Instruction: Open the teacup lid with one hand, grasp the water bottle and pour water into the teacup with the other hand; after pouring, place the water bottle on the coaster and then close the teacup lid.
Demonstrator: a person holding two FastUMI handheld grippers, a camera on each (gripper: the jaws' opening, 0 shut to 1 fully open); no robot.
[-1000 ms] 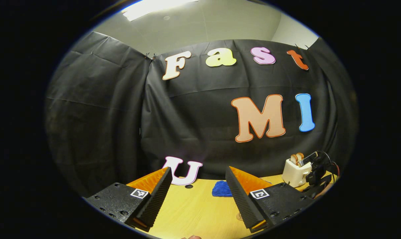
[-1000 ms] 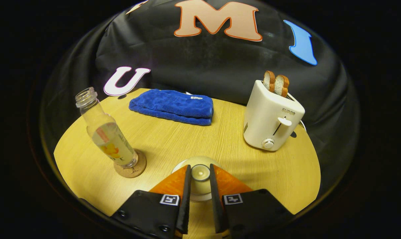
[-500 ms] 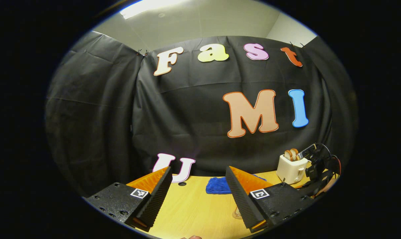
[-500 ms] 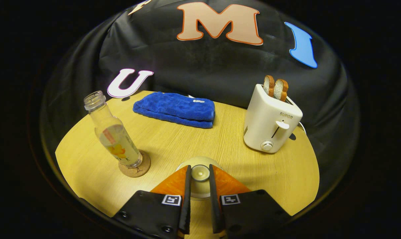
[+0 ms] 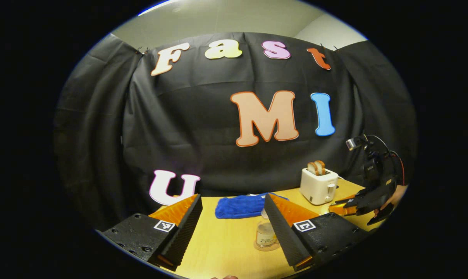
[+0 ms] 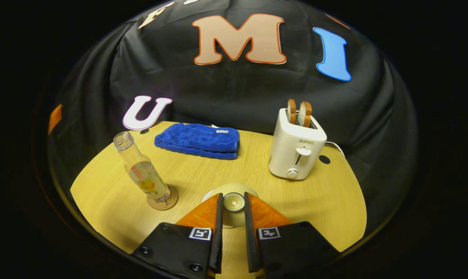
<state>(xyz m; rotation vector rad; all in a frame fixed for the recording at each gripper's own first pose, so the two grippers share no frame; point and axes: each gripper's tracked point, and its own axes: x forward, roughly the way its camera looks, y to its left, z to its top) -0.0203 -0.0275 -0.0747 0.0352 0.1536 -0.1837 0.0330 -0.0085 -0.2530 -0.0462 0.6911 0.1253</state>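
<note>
In the right gripper view my right gripper is shut on the round knob of the cream teacup lid, low at the table's near edge. The cup under the lid is hidden. The clear water bottle, uncapped and part full, stands upright on the cork coaster to the lid's left. In the left gripper view my left gripper is open and holds nothing, raised above the table. The bottle stands beyond it, partly behind the right-hand finger. The right gripper and a hand show at the far right.
A folded blue towel lies at the back of the wooden table. At the back right stands a cream toaster with two bread slices. The black cloth wall closes the table's far side.
The left gripper has swung so the bottle and toaster come further into its view. The right gripper, still shut on the lid knob, has drawn back; bottle, towel and toaster look smaller.
</note>
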